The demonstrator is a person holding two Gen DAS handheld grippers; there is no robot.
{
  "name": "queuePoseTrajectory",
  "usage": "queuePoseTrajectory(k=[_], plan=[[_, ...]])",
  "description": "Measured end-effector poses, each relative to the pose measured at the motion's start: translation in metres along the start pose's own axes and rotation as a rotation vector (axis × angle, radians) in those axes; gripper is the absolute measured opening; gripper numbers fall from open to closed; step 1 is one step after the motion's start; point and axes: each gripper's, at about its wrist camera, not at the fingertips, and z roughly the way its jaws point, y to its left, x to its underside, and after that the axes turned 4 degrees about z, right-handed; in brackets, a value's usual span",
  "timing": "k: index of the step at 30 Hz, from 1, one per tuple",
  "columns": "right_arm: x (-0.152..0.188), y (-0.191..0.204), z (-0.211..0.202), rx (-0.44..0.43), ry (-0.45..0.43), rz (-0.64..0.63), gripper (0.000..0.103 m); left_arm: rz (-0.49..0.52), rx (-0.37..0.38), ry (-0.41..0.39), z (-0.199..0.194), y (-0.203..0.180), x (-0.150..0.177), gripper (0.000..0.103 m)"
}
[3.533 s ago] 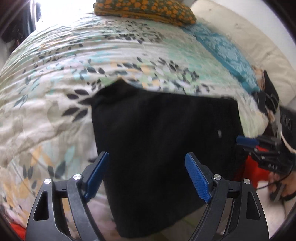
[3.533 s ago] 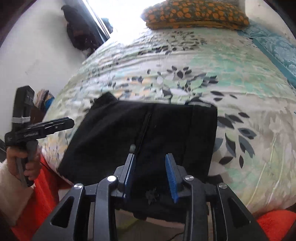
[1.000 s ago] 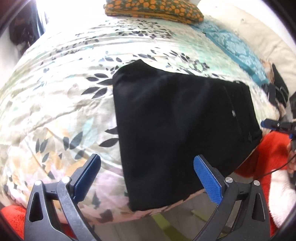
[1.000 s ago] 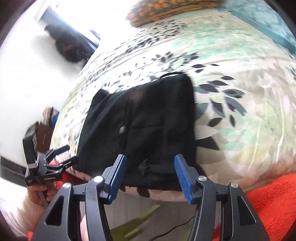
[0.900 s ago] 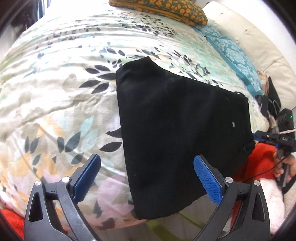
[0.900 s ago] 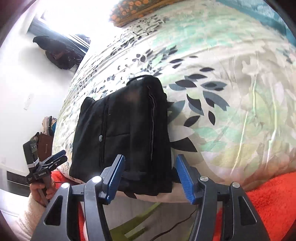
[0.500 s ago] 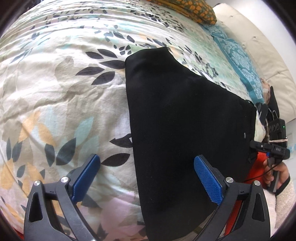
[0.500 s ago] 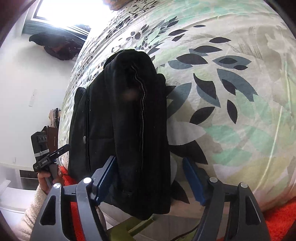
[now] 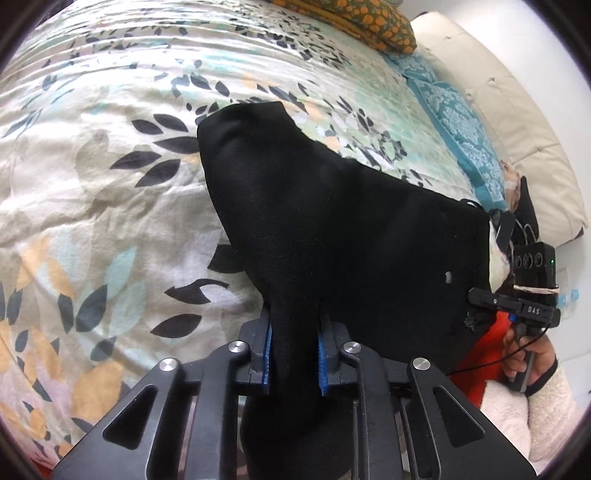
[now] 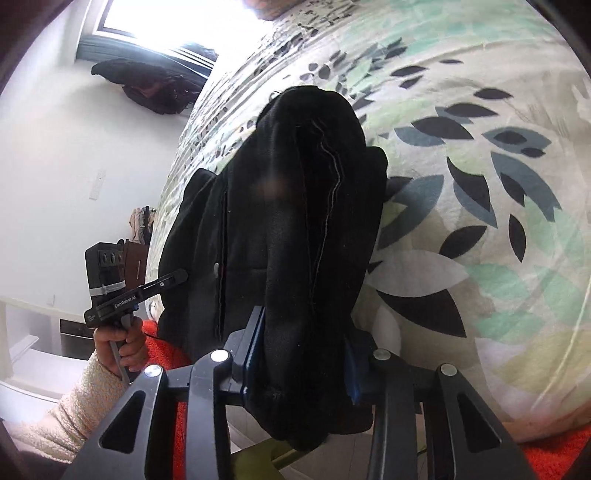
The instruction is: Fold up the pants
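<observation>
The black pants (image 9: 332, 229) lie folded on the leaf-print bedspread (image 9: 92, 192) at the bed's near edge. My left gripper (image 9: 294, 360) is shut on the near left edge of the pants, with the cloth bunched between its blue pads. My right gripper (image 10: 301, 360) is shut on the thick near right edge of the pants (image 10: 295, 206). The right gripper also shows in the left wrist view (image 9: 517, 310), and the left gripper shows in the right wrist view (image 10: 140, 291), each held in a hand.
An orange patterned pillow (image 9: 354, 18) and a teal patterned cloth (image 9: 454, 122) lie at the far side of the bed. A cream headboard (image 9: 517, 122) is on the right. An orange-red blanket (image 10: 554, 454) hangs below the bed edge. Dark clothes (image 10: 147, 85) hang by the window.
Both grippers moved in onto the near edge of the pants and closed on it; they were open half a second ago. The cloth now bunches up between the pads.
</observation>
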Motion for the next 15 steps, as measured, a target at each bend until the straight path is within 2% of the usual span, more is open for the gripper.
queuePoseTrajectory(k=[8,15], plan=[[0.001,0.028,-0.019,-0.062,-0.054,-0.036,0.031,0.008,0.023,-0.07,-0.032,-0.008,-0.008,0.016],[-0.024,0.05,-0.023,-0.093,-0.103,-0.073,0.031,-0.006,0.017,-0.127,-0.046,0.001,-0.03,0.016]])
